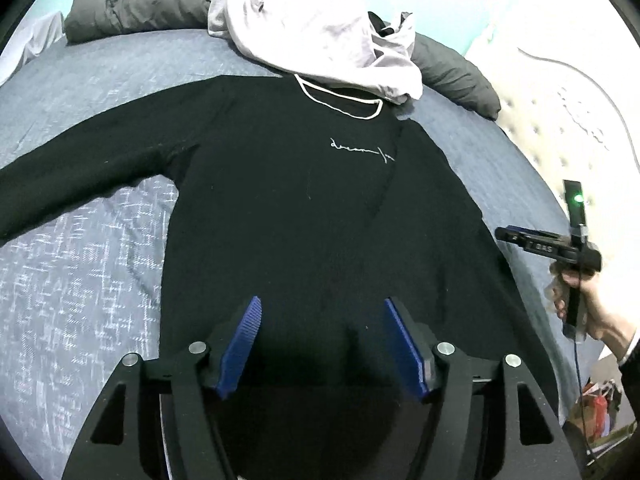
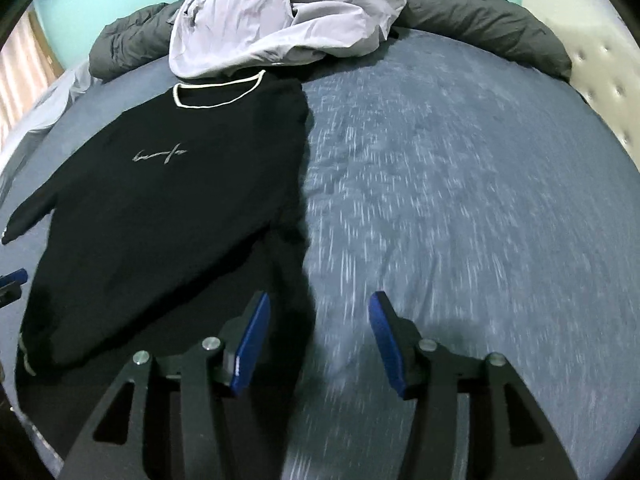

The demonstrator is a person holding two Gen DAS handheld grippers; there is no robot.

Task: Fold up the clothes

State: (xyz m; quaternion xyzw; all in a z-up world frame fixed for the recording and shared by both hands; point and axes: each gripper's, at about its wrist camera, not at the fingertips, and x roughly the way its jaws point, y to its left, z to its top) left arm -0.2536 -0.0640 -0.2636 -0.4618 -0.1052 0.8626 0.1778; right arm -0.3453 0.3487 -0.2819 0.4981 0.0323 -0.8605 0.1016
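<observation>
So, the black long-sleeved sweater with the white-trimmed neckline and small script logo (image 1: 288, 184) is laid flat, front up, on the blue-grey woven bed cover (image 1: 80, 280), collar pointing away toward a crumpled pale lilac garment (image 1: 320, 28) that is heaped right at the neckline. One sleeve looks already folded in across the chest; the other is stretched straight out over the bed.

Both claws are parted with nothing between the blue ribbed pads. The left claw (image 1: 322, 344) is held wide over the lower body of the sweater, the right claw (image 2: 318, 344) a bit narrower, straddling the folded side edge where black cloth meets bed cover.

For a tidy fold, the outstretched sleeve is probably best dealt with next: the cuff gets pinched, both layers of knit caught, and it's carried across the chest with the cloth kept low so the body isn't dragged. The fold line should be matched to the side already done, and the hem kept square. The lilac heap may snag the collar if anything is tugged.

Only the left wrist view shows the outstretched sleeve in full, plus the hand (image 1: 592, 304) gripping the other tool. Only the right wrist view shows the straight folded edge and the open stretch of bed beside it.
</observation>
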